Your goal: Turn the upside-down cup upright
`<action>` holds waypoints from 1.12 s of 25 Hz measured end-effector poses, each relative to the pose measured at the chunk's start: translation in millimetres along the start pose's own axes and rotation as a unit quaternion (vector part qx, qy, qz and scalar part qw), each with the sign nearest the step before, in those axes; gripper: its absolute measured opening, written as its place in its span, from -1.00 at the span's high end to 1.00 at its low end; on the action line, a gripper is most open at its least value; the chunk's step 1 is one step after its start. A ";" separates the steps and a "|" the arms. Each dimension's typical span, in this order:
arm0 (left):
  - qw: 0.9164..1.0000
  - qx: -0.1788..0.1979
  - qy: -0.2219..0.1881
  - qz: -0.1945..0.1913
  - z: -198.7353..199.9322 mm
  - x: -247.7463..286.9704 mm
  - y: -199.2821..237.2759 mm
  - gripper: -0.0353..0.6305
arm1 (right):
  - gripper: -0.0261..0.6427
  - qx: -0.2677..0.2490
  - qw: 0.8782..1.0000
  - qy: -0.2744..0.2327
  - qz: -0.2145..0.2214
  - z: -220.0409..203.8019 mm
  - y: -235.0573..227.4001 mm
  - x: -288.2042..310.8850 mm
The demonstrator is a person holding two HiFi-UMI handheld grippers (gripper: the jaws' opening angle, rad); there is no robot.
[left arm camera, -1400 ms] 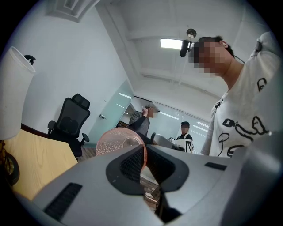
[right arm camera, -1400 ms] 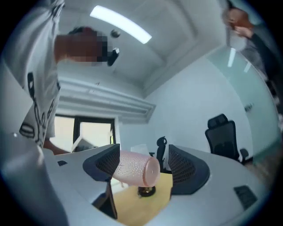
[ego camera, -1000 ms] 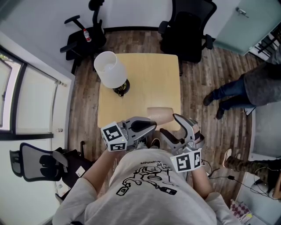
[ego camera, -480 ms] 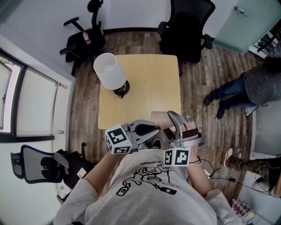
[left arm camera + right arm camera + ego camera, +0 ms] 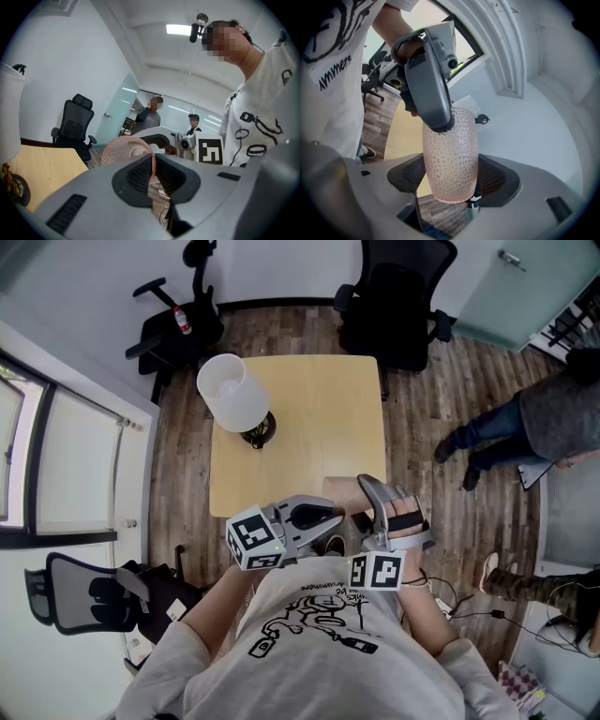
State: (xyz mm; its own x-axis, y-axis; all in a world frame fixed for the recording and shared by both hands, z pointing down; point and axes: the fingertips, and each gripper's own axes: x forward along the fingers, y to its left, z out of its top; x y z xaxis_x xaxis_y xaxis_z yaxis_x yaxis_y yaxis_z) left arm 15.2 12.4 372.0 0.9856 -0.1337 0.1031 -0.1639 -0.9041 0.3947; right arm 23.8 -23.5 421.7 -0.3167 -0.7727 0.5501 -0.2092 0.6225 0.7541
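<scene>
cup, a pink dimpled tumbler, is off the worktop and hangs in the air over its 5 o'clock corner, lying roughly on its side between my two tools. my left tool comes at it from 9 o'clock and is pressed together on the thin wall at the rim. my right tool has its pads against both sides of the body near the base, gripping it as far as i can judge. i reckon the turn is about half made. what's left is bringing the mouth up, setting the base down on the worktop and letting go.
</scene>
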 end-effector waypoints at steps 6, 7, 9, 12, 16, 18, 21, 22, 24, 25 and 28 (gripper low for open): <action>0.999 0.020 -0.021 0.028 6.9 1.2 2.7 0.46 | -0.08 0.048 0.999 -0.013 -0.013 -6.9 -4.6 0.9; 0.999 0.023 -0.027 0.035 8.8 -0.1 4.5 0.39 | -0.08 0.061 0.998 -0.019 -0.016 -7.5 -6.5 1.0; 0.997 0.031 -0.047 0.048 13.4 -4.8 7.7 0.27 | -0.08 0.089 0.995 -0.031 -0.020 -7.5 -9.4 1.1; 0.992 0.051 -0.085 0.074 25.3 -13.6 10.6 -0.03 | -0.08 0.138 0.989 -0.056 -0.021 -6.3 -13.1 -0.4; 0.987 0.069 -0.109 0.101 32.5 -19.9 19.8 -0.12 | -0.08 0.225 0.967 -0.114 -0.017 -1.2 -19.6 -3.5; 0.986 0.074 -0.110 0.102 34.2 -20.5 22.5 -0.15 | -0.08 0.275 0.949 -0.152 -0.004 3.6 -21.2 -5.5; 0.986 0.086 -0.110 0.093 38.9 -16.3 22.2 -0.18 | -0.08 0.358 0.904 -0.234 0.022 12.5 -26.1 -10.3; 0.986 0.091 -0.110 0.089 40.4 -14.3 21.3 -0.18 | -0.08 0.386 0.885 -0.260 0.029 14.6 -28.2 -12.2; 0.985 0.100 -0.114 0.081 42.4 -10.9 19.4 -0.19 | -0.08 0.428 0.853 -0.297 0.039 17.9 -30.3 -15.4; 0.985 0.103 -0.115 0.078 43.3 -9.3 18.9 -0.19 | -0.08 0.439 0.842 -0.311 0.044 19.8 -30.4 -16.7; 0.985 0.111 -0.116 0.063 48.9 -3.3 15.6 -0.19 | -0.08 0.450 0.818 -0.353 0.062 28.8 -29.7 -21.2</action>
State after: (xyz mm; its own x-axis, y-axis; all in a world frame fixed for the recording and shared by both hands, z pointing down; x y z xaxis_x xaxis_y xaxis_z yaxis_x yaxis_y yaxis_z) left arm 11.4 -21.1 333.2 0.9448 -0.3170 -0.0834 -0.2987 -0.9374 0.1791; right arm 10.1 -22.1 377.3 -0.7756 -0.6310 0.0191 -0.6312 0.7748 -0.0366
